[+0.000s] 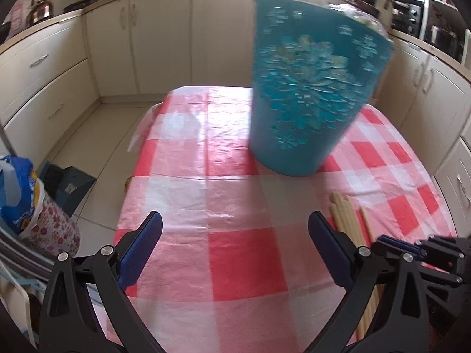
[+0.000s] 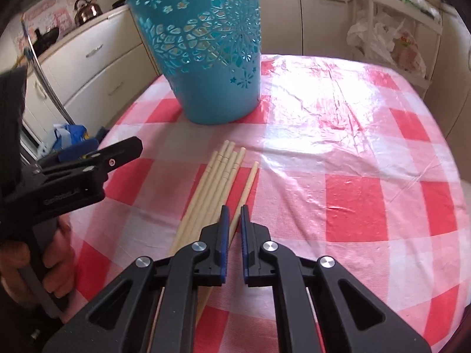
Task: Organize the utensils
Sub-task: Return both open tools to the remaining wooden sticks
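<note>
Wooden chopsticks point(image 2: 217, 182) run lengthwise under my right gripper point(image 2: 234, 216), jaws clenched around one stick; left gripper point(image 1: 235, 223) released, farther off.

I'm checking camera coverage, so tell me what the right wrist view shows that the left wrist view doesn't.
Only the right wrist view shows the right gripper shut on a single chopstick, the full chopstick bundle and the hand holding the left gripper. Only the left wrist view shows the left gripper open over bare tablecloth, plus a floral bag on the floor. Both share the teal basket, the checkered tablecloth and the kettle.
</note>
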{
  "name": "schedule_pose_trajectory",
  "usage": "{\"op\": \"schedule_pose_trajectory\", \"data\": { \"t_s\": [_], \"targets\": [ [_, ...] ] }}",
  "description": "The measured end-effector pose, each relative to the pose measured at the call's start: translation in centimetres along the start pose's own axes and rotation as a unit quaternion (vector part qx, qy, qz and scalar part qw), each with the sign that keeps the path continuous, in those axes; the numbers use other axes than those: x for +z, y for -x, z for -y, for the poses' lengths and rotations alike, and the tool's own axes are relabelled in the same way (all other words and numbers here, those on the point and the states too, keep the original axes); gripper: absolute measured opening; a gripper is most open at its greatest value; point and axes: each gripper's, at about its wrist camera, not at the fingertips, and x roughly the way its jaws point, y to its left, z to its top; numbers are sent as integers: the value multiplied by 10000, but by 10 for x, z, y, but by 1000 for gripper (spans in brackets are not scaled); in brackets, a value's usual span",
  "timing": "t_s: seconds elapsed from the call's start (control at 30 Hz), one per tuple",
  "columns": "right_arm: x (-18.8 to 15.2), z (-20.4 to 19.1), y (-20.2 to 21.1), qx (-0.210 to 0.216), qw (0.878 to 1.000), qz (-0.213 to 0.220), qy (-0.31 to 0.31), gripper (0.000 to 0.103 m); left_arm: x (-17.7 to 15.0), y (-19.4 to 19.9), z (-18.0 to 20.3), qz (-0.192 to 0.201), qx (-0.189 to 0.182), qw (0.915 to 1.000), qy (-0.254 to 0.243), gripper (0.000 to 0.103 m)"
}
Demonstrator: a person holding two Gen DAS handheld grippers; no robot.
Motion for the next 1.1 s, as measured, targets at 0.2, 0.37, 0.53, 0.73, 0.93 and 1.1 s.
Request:
{"op": "schedule_pose_trajectory", "data": {
  "t_s": [0.2,0.37,0.53,0.73,0.93,1.1],
  "targets": [
    [-4,19,6,-18,9998,61,-180,7,-11,4,41,-214,-321,9983,-428,95],
    [-7,34,9,90,9988,76,-478,6,-16,-6,56,-437,-15,9974,-573,94],
    [-6,37,11,152,9983,72,-566,7,-17,-15,56,-693,146,9961,-533,87],
    [-7,40,11,121,9980,110,-609,7,-17,-14,63,-637,186,9956,-663,86],
    [-6,40,10,118,9982,120,-580,9,-14,-16,63,-608,99,9956,-706,86],
    [-7,39,10,136,9982,125,-575,11,-14,-14,63,-594,-6,9959,-684,86]
  ]
}}
